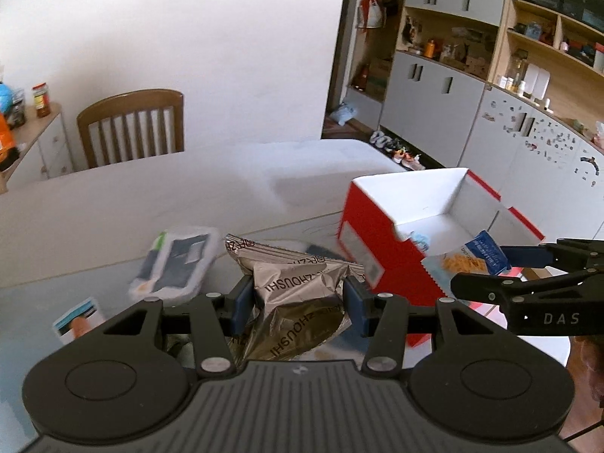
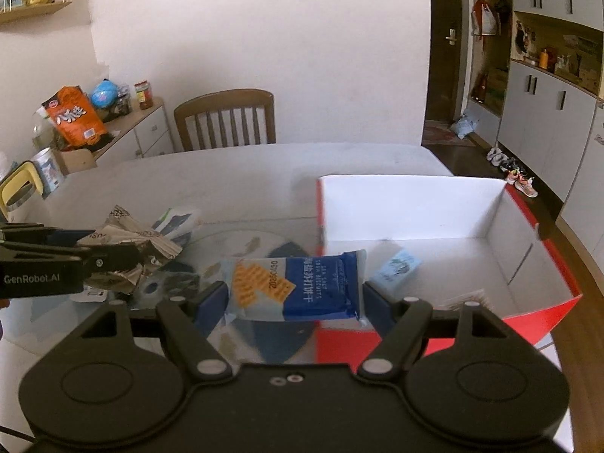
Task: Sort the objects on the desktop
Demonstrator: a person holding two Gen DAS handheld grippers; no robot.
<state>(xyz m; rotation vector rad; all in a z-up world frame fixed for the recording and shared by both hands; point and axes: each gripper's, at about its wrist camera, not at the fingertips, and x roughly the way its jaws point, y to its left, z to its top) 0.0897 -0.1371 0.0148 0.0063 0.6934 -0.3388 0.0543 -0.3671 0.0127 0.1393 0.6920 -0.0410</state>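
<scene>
My left gripper (image 1: 298, 302) is shut on a crumpled silver snack packet (image 1: 298, 294), held above the table; the same packet (image 2: 128, 249) shows at the left of the right wrist view. My right gripper (image 2: 294, 296) is shut on a blue and white biscuit packet (image 2: 298, 287), held just left of the near wall of a red box with a white inside (image 2: 434, 207). In the left wrist view that biscuit packet (image 1: 468, 260) hangs beside the box (image 1: 377, 234). A small light blue packet (image 2: 396, 266) lies inside the box.
A white and dark tissue pack (image 1: 173, 264) and a small card (image 1: 77, 321) lie on the glass-topped table (image 1: 113, 204). A wooden chair (image 2: 226, 120) stands at the far side. A side cabinet with an orange bag (image 2: 75, 113) is at left, cupboards at right.
</scene>
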